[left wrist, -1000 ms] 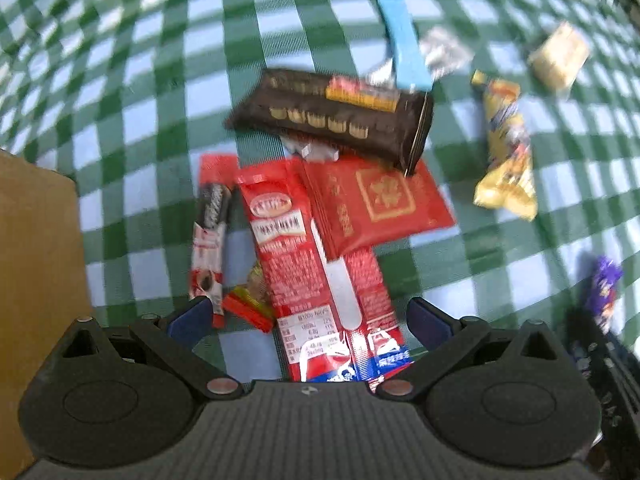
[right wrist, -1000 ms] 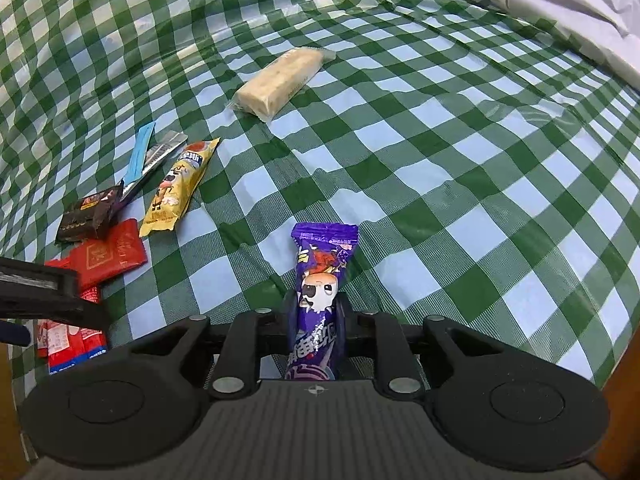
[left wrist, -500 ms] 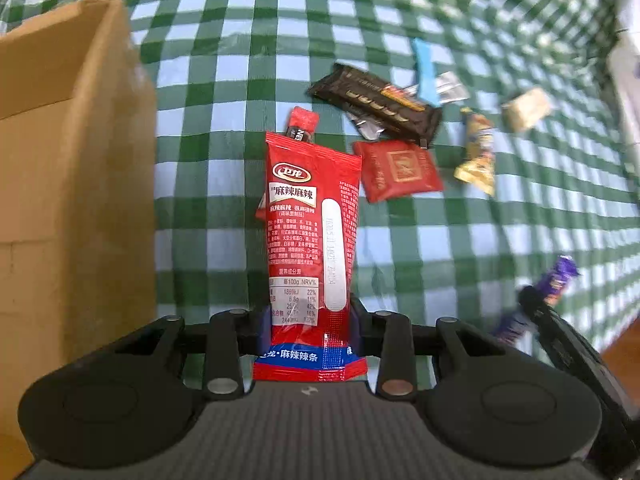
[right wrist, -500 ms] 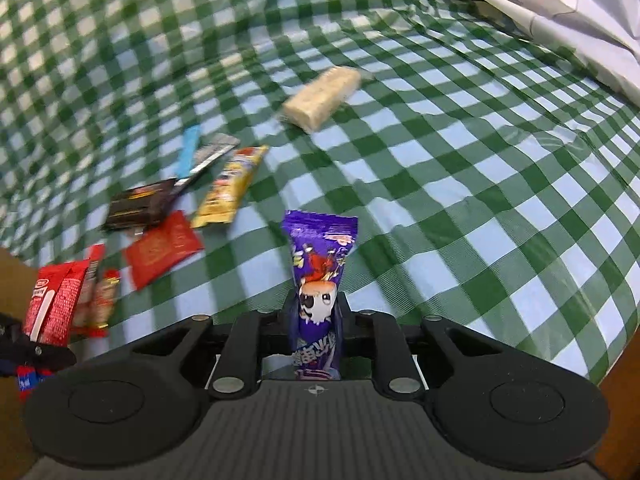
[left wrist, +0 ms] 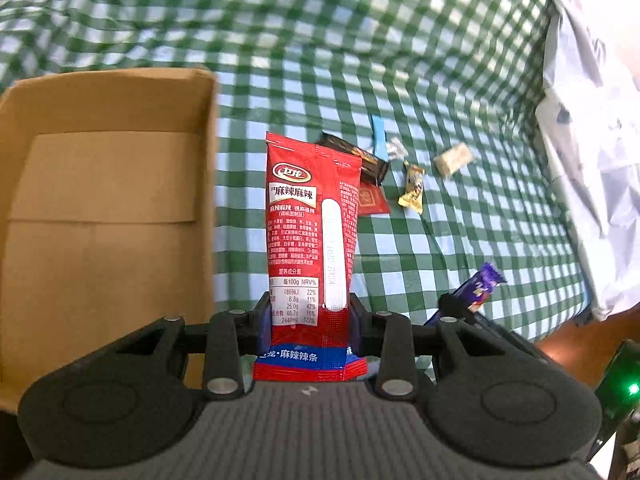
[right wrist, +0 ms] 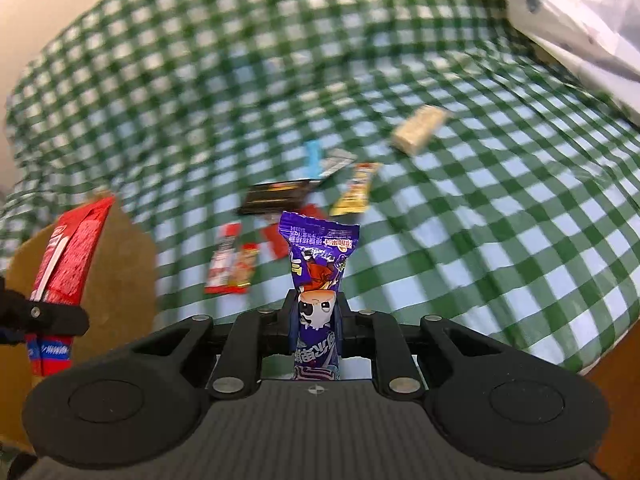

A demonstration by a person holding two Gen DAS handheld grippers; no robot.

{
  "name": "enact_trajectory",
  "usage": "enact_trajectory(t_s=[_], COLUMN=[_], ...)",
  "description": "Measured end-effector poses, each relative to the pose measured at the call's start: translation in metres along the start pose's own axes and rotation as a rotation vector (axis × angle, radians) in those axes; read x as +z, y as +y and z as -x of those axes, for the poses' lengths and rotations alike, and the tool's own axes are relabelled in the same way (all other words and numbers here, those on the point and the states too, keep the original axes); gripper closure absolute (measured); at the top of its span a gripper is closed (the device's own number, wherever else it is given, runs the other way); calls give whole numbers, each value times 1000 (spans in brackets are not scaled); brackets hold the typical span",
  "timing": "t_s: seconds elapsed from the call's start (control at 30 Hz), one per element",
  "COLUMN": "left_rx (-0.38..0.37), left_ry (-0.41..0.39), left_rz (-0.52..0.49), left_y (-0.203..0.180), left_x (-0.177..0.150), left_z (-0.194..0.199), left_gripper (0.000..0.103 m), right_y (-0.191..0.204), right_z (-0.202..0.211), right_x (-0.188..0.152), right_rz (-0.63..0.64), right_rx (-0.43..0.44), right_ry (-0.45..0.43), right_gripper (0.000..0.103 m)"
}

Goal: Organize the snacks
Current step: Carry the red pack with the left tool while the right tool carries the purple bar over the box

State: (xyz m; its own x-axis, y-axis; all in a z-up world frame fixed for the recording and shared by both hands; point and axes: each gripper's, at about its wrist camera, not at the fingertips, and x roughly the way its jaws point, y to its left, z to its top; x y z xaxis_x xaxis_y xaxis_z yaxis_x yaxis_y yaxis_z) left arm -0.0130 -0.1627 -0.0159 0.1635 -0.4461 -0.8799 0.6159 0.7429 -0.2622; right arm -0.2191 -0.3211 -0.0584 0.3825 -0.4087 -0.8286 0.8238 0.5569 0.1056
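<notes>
Snacks are off the cloth now: the red spicy-strip packet (left wrist: 310, 240), flat on the checked tablecloth (left wrist: 460, 240) a second ago, stands upright, long axis along the fingers, pinched in the left gripper (left wrist: 309, 316), whose jaws have just closed on it. The open cardboard box (left wrist: 100, 208) sits just left, its rim clear. The right gripper (right wrist: 316, 320) clamps the purple packet (right wrist: 318, 264), also upright.

Even, fairly bright indoor light, soft faint shadows, strong fisheye bending of the checked cloth (left wrist: 400, 60) toward dark rounded corners, left view mostly sharp, right view smeared by motion blur, small green lamp (left wrist: 633, 389) glowed.
</notes>
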Motion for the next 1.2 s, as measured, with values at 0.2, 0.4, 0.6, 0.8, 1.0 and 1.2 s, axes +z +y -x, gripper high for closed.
enact_trajectory(t_s=[0.2,0.4,0.6,0.8,1.0,1.2], left_rx=[21,83,114,169,326,604], left_ry=[-94,-166,-221,-296,-407,-567], left_rz=[65,115,142,136,48,-118], left_y=[46,93,128,142,136,114], left_x=[-26,-51,-71,-81,-82,-82], left_z=[63,106,131,147,152,144], left_gripper=[63,63,63,63,63,63], right_y=[54,108,145,166,183,192], right_z=[34,53,70,80,82,79], right_x=[-21,-38,-43,-49,-52,-51], right_rz=[77,150,220,267,298,315], right_rx=[117,187,202,195,190,197], right_ry=[23,48,40,30,32,34], right_gripper=[86,86,86,86,86,85])
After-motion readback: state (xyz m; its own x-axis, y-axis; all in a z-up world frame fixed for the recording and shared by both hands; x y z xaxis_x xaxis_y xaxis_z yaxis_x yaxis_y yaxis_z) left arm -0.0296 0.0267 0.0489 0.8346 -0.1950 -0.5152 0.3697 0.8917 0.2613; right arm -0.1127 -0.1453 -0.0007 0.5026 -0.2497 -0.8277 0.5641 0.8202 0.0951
